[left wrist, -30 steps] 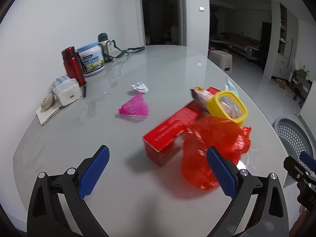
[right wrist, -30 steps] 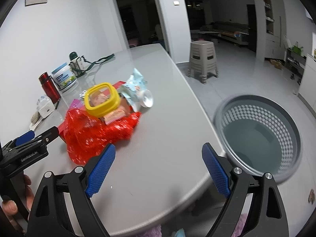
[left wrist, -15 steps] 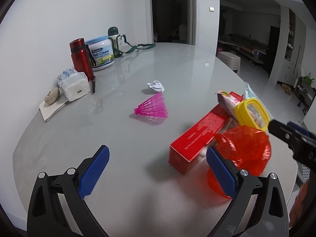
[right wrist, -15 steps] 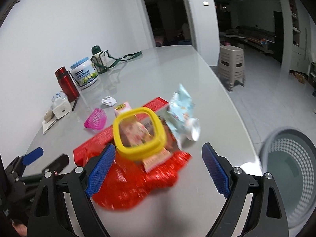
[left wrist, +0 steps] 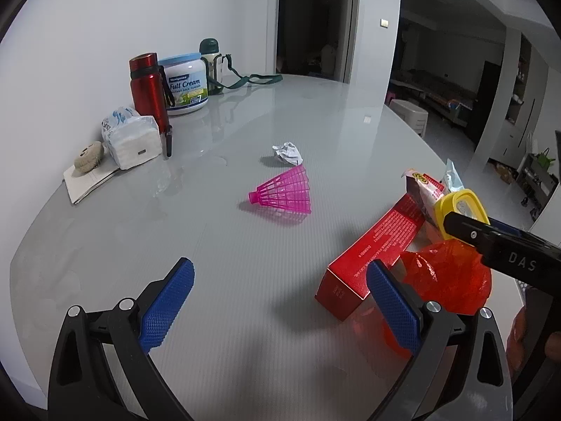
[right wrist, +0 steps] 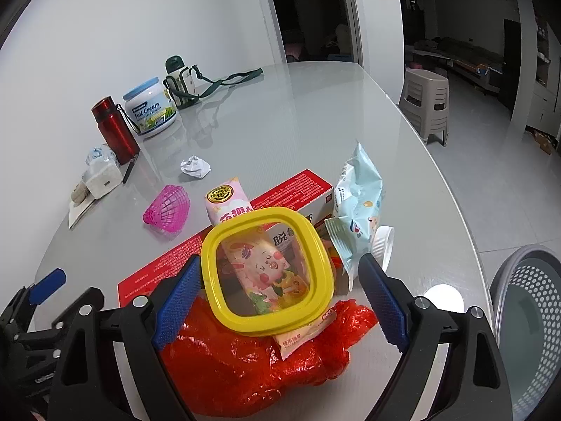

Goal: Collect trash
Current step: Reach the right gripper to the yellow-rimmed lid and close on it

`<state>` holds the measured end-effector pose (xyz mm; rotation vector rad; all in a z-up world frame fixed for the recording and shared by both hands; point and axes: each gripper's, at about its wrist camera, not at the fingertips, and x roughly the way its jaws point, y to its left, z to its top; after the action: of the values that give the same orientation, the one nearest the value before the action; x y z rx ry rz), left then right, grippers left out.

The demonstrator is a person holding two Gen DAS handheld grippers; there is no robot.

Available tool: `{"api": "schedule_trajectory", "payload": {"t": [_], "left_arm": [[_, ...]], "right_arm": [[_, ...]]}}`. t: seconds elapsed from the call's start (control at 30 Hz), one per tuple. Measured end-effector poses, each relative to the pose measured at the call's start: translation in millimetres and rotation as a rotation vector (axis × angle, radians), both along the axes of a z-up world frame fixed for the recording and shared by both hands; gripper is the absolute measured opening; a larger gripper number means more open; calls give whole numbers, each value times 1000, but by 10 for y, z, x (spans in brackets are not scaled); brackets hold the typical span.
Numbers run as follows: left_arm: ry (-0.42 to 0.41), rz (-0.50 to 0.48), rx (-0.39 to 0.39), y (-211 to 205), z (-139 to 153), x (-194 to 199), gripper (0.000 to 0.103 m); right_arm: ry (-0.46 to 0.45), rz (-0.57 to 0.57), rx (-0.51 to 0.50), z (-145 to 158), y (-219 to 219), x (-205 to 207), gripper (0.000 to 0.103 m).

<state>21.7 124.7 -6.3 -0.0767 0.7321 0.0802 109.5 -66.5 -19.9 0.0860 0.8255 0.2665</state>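
A trash pile lies on the grey table point(left wrist: 217, 252): a red plastic bag point(right wrist: 252, 361), a yellow-rimmed lid point(right wrist: 266, 270), a pink snack wrapper point(right wrist: 228, 200), a long red box point(left wrist: 375, 245) and a light blue packet point(right wrist: 357, 193). A pink shuttlecock point(left wrist: 284, 193) and a crumpled white paper point(left wrist: 287, 152) lie apart. My right gripper point(right wrist: 280, 298) is open, its jaws on either side of the yellow lid, above the red bag. My left gripper point(left wrist: 277, 305) is open and empty, left of the red box.
A grey perforated bin point(right wrist: 526, 322) stands on the floor by the table's right edge. A red flask point(left wrist: 149, 91), a Full Cream tub point(left wrist: 184, 84), a green-capped bottle point(left wrist: 210, 65) and a tissue pack point(left wrist: 131, 137) stand along the wall. A stool point(right wrist: 426, 103) stands beyond.
My right gripper swung from the bin side to the trash pile and closed in over the yellow lid. My left gripper drew back to the left of the pile.
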Motion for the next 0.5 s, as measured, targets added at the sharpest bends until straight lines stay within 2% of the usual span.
{"api": "schedule_trajectory", "payload": {"t": [0.2,0.3,0.5], "left_arm": [[-9,6,-56,61,-14,-8,97],[13,13,-11,40,-34,23,97],[23,3,58,19,-26,43,97]], "right_arm": [[-22,10,-18,14,22,-54,84],[-31,18,-24,34,43,-86,70],[-58,27,2,112,16,-170,70]]}}
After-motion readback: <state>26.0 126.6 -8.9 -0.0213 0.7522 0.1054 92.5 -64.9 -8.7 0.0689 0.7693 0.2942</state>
